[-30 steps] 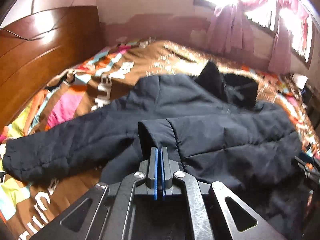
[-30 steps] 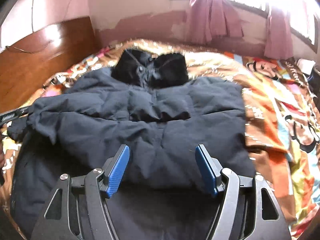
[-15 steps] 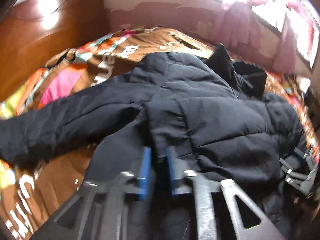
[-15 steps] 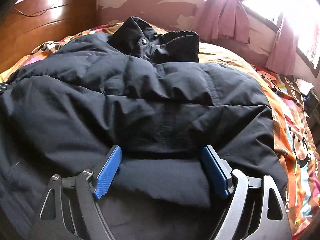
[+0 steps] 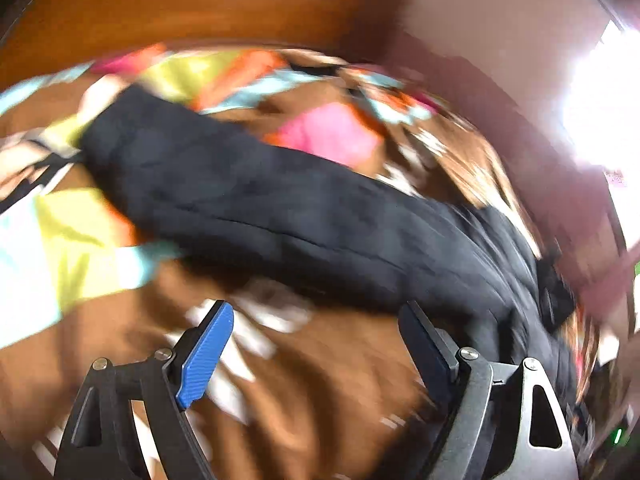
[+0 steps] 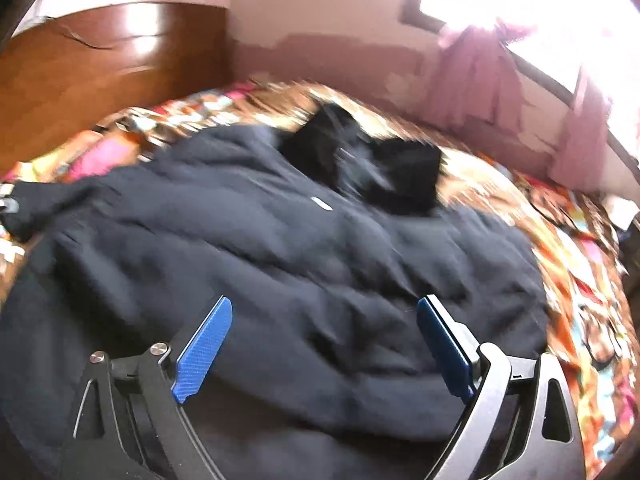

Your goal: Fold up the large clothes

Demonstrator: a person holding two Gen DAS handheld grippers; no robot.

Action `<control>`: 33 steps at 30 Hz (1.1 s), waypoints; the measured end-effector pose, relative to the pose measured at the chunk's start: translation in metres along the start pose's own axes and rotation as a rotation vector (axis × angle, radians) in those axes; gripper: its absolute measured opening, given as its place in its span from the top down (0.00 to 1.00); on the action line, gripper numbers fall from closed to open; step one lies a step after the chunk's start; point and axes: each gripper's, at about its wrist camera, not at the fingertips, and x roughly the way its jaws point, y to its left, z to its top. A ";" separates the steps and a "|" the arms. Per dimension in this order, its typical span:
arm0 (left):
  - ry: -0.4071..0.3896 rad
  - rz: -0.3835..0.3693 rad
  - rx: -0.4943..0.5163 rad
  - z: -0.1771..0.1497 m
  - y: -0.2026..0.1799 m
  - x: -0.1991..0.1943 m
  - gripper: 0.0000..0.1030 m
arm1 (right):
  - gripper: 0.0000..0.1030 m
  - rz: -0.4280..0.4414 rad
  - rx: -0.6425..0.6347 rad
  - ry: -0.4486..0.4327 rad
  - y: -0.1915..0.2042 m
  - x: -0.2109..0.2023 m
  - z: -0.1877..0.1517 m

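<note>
The dark jacket [image 6: 280, 264] lies spread on the patterned bedspread [image 5: 328, 384], and the left gripper [image 5: 316, 344] and right gripper [image 6: 324, 344] are both opening with nothing clamped, apparently freeing the person to regrip its outstretched sleeve [image 5: 240, 192].

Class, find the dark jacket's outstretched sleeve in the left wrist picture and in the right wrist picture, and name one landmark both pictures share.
Left wrist: the sleeve runs diagonally across the middle, upper left to lower right.
Right wrist: it reaches out to the far left edge.
Shared landmark: the wooden headboard, behind the bed in both.
</note>
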 end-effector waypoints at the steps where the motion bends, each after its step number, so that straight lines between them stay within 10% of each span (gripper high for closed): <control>1: 0.018 0.005 -0.052 0.008 0.016 0.004 0.19 | 0.12 0.024 -0.012 -0.013 0.011 0.003 0.008; 8: 0.034 -0.040 -0.398 0.034 0.100 0.023 0.19 | 0.12 0.136 -0.018 -0.026 0.082 0.041 0.041; 18: 0.027 -0.027 -0.410 0.061 0.098 0.053 0.21 | 0.02 0.114 -0.073 -0.020 0.136 0.082 0.027; 26: 0.037 0.070 -0.409 0.065 0.103 0.048 0.89 | 0.01 0.161 -0.026 -0.024 0.128 0.089 0.019; 33: -0.082 0.095 -0.287 0.077 0.065 0.002 0.94 | 0.01 0.188 0.032 -0.060 0.112 0.065 0.022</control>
